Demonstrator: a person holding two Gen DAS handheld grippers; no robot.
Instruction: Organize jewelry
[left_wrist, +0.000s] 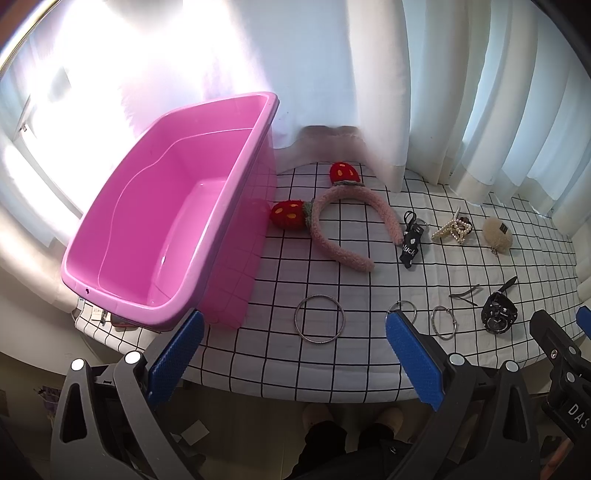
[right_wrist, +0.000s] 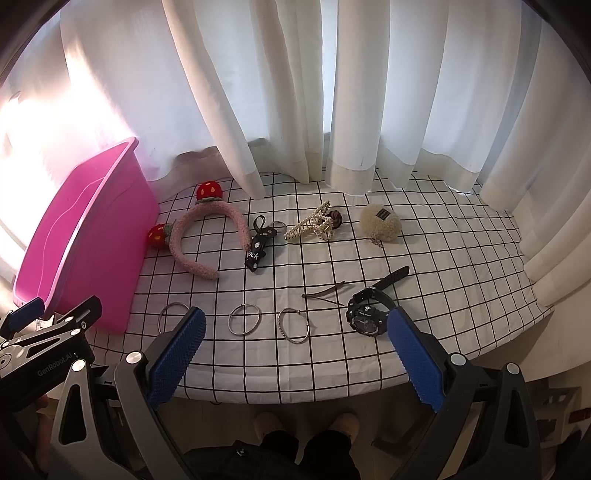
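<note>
An empty pink tub (left_wrist: 177, 206) (right_wrist: 85, 236) stands at the table's left. On the checked cloth lie a pink strawberry headband (left_wrist: 347, 221) (right_wrist: 207, 236), a black hair clip (left_wrist: 412, 243) (right_wrist: 258, 243), a pearl claw clip (left_wrist: 452, 227) (right_wrist: 314, 223), a beige pompom (left_wrist: 498, 234) (right_wrist: 380, 222), three metal bangles (left_wrist: 319, 319) (right_wrist: 243, 319), a thin hairpin (right_wrist: 325, 291) and a black watch (left_wrist: 498, 314) (right_wrist: 369, 314). My left gripper (left_wrist: 295, 354) is open and empty above the near edge. My right gripper (right_wrist: 295, 354) is open and empty, near the bangles and watch.
White curtains (right_wrist: 332, 110) hang along the table's far edge and right side. The cloth-covered table (right_wrist: 332, 373) ends just in front of both grippers. The person's slippered feet (right_wrist: 306, 421) show below the edge.
</note>
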